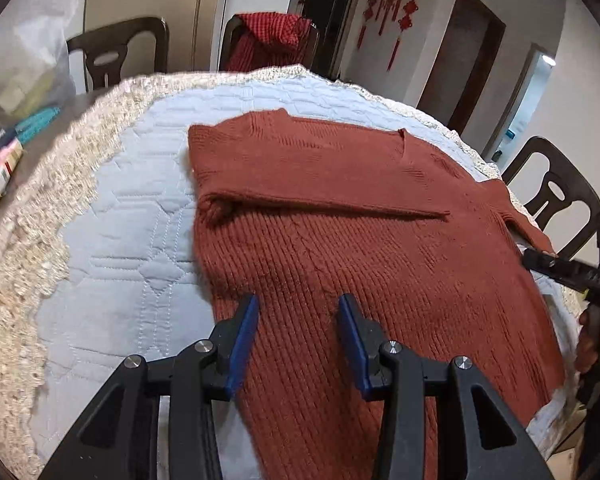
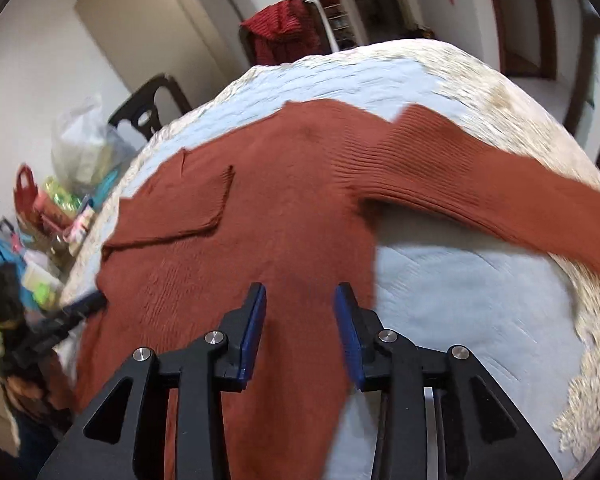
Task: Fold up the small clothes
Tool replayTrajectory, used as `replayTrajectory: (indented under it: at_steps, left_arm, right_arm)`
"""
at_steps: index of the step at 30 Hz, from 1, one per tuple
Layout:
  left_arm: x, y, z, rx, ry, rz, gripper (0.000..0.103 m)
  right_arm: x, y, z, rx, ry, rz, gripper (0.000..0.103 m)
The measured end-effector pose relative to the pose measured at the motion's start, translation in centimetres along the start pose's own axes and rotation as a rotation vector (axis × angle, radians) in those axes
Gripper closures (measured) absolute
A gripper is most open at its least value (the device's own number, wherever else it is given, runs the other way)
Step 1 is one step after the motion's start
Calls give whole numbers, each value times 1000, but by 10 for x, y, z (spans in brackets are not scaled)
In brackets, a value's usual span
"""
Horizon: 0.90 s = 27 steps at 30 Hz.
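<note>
Left claw (image 1: 298, 312) released, right claw (image 2: 300, 300) released, both above rust sweater (image 1: 340, 220), no legible writing.

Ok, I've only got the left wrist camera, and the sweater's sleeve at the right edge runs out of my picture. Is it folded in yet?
Observer: No. In the right wrist view that sleeve lies stretched out, angling away from the sweater body.
Operator: Is the right claw pinching anything?
Observer: No. The right claw is open above the knit, with nothing caught between its pads.
Operator: What's under the sleeve?
Observer: It crosses the blue quilt onto the lace border.
</note>
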<state>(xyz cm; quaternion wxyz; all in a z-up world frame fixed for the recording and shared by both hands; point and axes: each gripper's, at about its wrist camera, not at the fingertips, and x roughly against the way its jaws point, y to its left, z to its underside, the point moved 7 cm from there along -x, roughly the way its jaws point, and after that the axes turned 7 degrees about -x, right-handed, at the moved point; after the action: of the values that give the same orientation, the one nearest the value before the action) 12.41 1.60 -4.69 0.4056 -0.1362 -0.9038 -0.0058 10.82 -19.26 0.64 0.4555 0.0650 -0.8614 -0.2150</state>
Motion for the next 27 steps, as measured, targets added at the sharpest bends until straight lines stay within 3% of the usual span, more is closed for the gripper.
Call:
replayTrajectory:
  at_steps: [2, 5, 9, 12, 21, 23, 24, 25, 27]
  left_arm:
    - [6, 0, -3, 18, -9, 7, 58]
    - [13, -2, -11, 9, -43, -3, 55]
    - [3, -11, -11, 15, -28, 12, 54]
    - [-6, -17, -6, 14, -10, 15, 54]
    - [-6, -14, -3, 27, -18, 17, 53]
    - [-6, -14, -2, 27, -20, 17, 53]
    - [-7, -14, -2, 28, -21, 19, 53]
    - [-7, -14, -2, 31, -21, 23, 52]
    - [-6, -13, -2, 40, -25, 35, 52]
  right_arm:
    - [14, -13, -4, -49, -33, -23, 64]
    - [29, -36, -13, -115, -97, 17, 58]
    - [25, -73, -20, -294, -94, -7, 55]
    - [24, -81, -24, -365, -108, -67, 55]
    - [20, -101, -54, -530, -226, -64, 55]
    - [19, -104, -57, -546, -242, -48, 64]
    - [19, -106, -60, -547, -247, -38, 76]
    - [18, -106, -63, -547, -252, -30, 83]
    - [22, -107, -66, -545, -267, -29, 86]
